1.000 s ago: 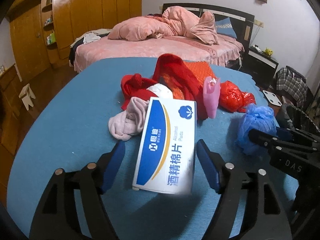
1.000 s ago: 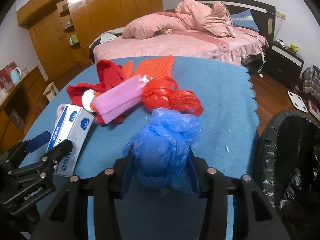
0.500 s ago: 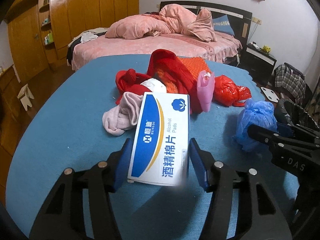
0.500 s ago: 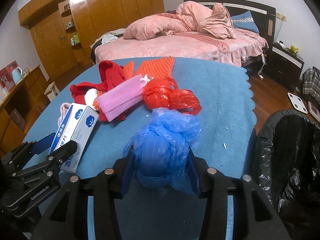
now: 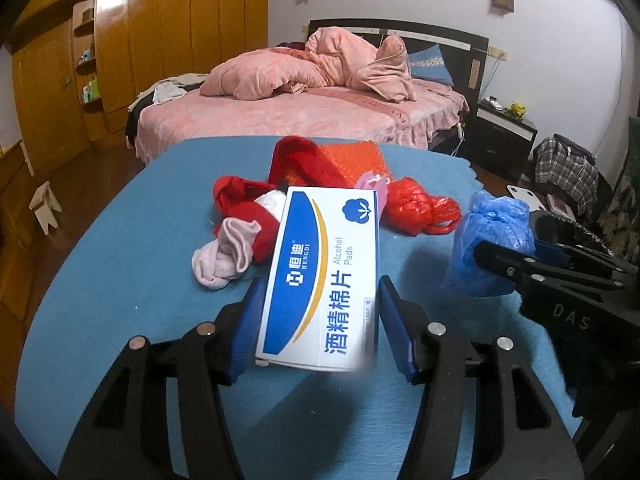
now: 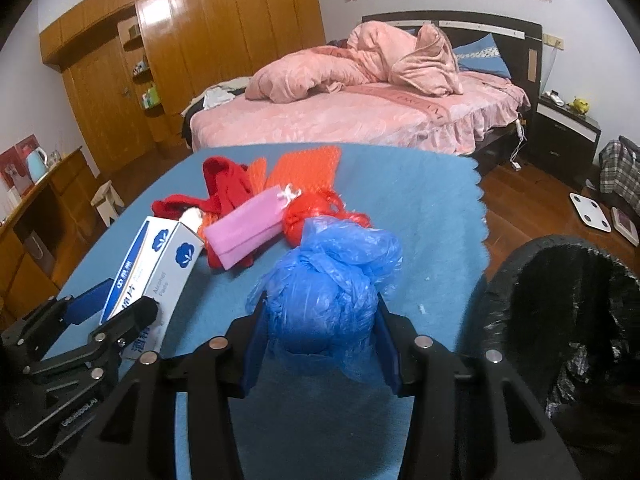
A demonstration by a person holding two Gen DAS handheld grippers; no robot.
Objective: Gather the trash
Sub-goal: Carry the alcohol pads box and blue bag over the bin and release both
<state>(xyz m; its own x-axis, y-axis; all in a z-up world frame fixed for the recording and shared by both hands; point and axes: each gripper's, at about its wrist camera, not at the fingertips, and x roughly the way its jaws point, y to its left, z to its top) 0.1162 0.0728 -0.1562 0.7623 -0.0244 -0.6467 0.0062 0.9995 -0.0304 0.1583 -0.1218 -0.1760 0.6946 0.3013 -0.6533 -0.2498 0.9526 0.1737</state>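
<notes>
L gripper (image 5: 320, 328) is clamped on the alcohol-pad box (image 5: 324, 276) by its long sides, just above the blue table (image 5: 120, 280); stiff, light card, prob crushes if squeezed. R gripper (image 6: 320, 344) grips the blue plastic bag (image 6: 328, 292), soft & slippery, w/ the black bin (image 6: 560, 320) just beside.

One box (image 5: 320, 276), one blue bag (image 6: 332, 300), one red bag (image 5: 416, 208), one pink pouch (image 6: 248, 228), one sock (image 5: 224, 256), perhaps two red cloths (image 5: 240, 196), one bin (image 6: 568, 312).

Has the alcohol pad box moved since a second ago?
Yes. The box now sits clamped in the left gripper, lifted off the blue table, its far end covering the red cloth.
</notes>
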